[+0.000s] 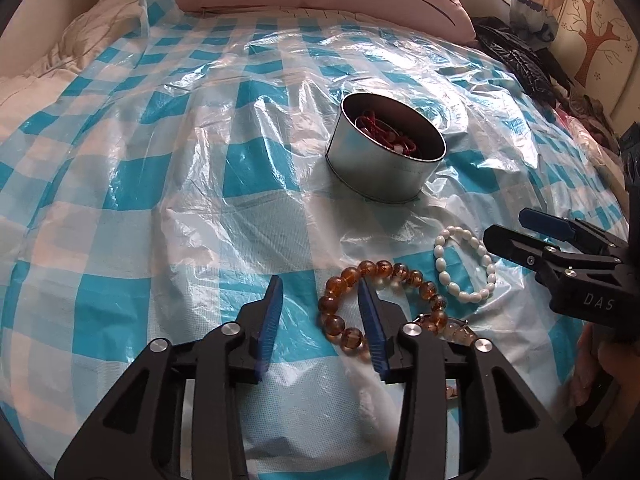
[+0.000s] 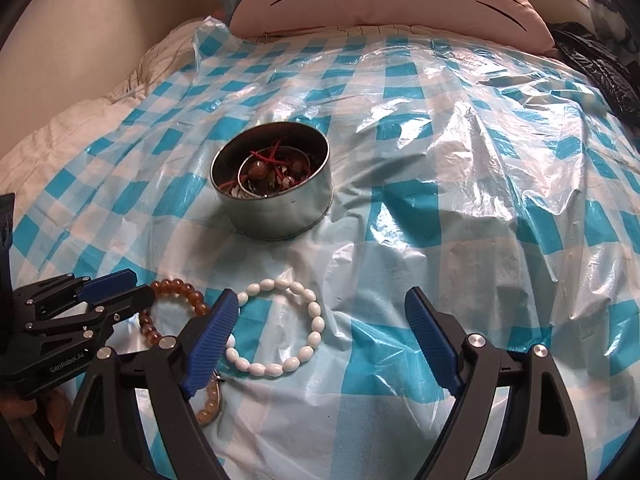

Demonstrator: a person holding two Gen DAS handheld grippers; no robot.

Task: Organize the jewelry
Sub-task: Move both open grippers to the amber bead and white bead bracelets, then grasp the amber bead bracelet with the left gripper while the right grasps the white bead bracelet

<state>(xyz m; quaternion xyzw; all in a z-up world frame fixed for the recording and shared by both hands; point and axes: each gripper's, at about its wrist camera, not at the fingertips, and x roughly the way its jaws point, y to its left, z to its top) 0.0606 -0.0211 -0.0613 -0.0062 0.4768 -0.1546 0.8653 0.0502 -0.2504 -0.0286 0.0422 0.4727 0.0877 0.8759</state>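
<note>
We see a metal tin beyond the white bracelet; our left gripper, half-spread and pinching nothing, straddles the amber bracelet; the right gripper gapes wide.

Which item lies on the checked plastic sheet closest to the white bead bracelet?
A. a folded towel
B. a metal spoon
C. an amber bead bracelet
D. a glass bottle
C: the amber bead bracelet lies right beside the white bead bracelet on the checked plastic sheet, while the round metal tin stands farther off.
</note>
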